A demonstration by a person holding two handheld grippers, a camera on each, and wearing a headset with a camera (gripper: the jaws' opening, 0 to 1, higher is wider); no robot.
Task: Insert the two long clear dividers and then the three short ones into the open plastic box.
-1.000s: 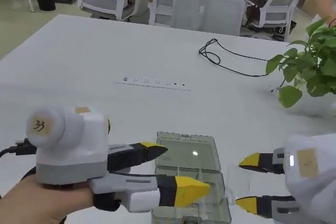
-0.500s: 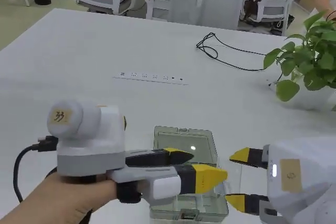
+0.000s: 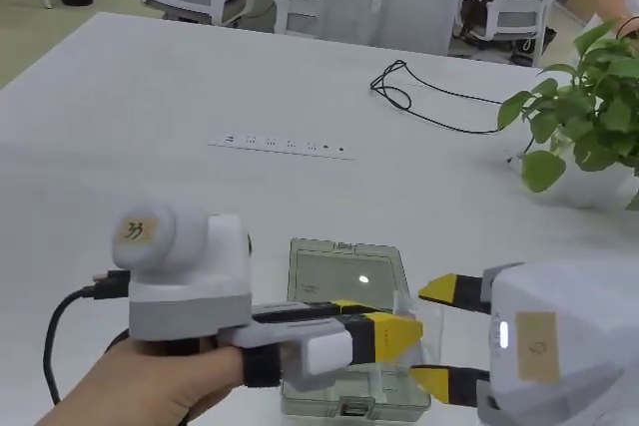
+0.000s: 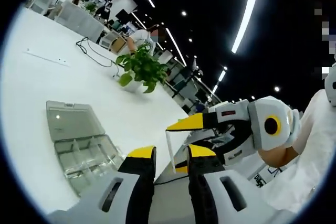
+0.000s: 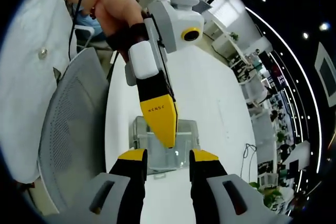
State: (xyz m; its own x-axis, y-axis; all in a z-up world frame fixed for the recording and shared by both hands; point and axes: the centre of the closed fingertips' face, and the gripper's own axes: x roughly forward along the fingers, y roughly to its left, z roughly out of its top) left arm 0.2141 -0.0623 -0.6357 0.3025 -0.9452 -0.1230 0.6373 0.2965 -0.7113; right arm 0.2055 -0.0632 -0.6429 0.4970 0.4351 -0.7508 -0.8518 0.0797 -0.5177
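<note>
The open plastic box [image 3: 344, 391] lies near the front table edge with its lid [image 3: 344, 276] flat behind it; it also lies low in the left gripper view [image 4: 86, 158]. My right gripper [image 3: 446, 336] is shut on a clear divider [image 3: 431, 331], pinching its top and bottom edges just right of the box. My left gripper [image 3: 399, 324] points right over the box. Its jaws stand a little apart, on either side of the clear divider's [image 4: 169, 153] near edge. In the right gripper view the left gripper's yellow fingertip [image 5: 160, 121] hangs above the box [image 5: 181, 132].
A potted plant [image 3: 579, 122] stands at the right. A black cable [image 3: 419, 102] loops on the far part of the table. A flat power strip [image 3: 275, 144] is set into the white table [image 3: 150, 127]. Office chairs line the far edge.
My left gripper has moved right over the box towards the right gripper, and its jaws look closer together. The right gripper with the divider has shifted slightly left.
</note>
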